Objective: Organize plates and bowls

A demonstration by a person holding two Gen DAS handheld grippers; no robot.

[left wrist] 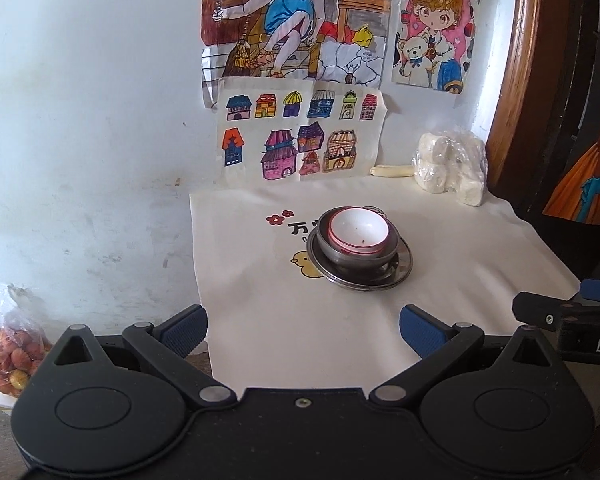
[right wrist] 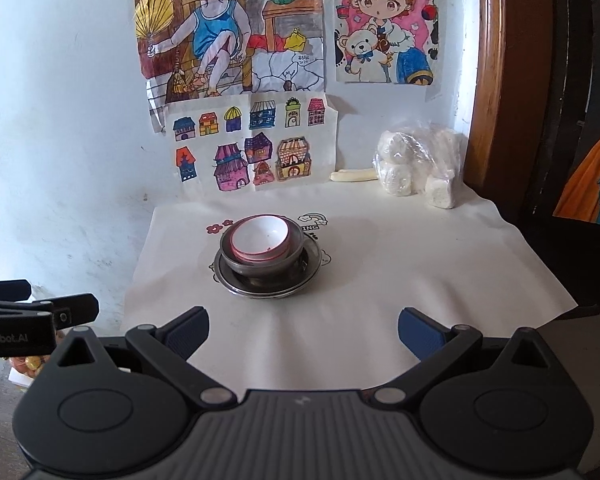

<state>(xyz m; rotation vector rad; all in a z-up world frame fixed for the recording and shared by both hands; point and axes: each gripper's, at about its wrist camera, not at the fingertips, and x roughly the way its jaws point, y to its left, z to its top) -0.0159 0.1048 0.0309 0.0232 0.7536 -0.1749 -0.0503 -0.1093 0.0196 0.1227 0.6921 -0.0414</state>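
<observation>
Both claws stand apart and hold nothing: our left gripper (left wrist: pixel 303 330) and right gripper (right wrist: pixel 303 330) hover at the near edge of the cloth (left wrist: pixel 480 264), well short of the stack. Mid-cloth, the white bowl (right wrist: pixel 260 236) sits tilted inside the metal bowl (right wrist: pixel 236 262), which rests on the metal plate (right wrist: pixel 312 268). We judge a careless nudge could tip that bowl out. Only the left view shows the bag of fruit (left wrist: pixel 12 356) on the floor.
</observation>
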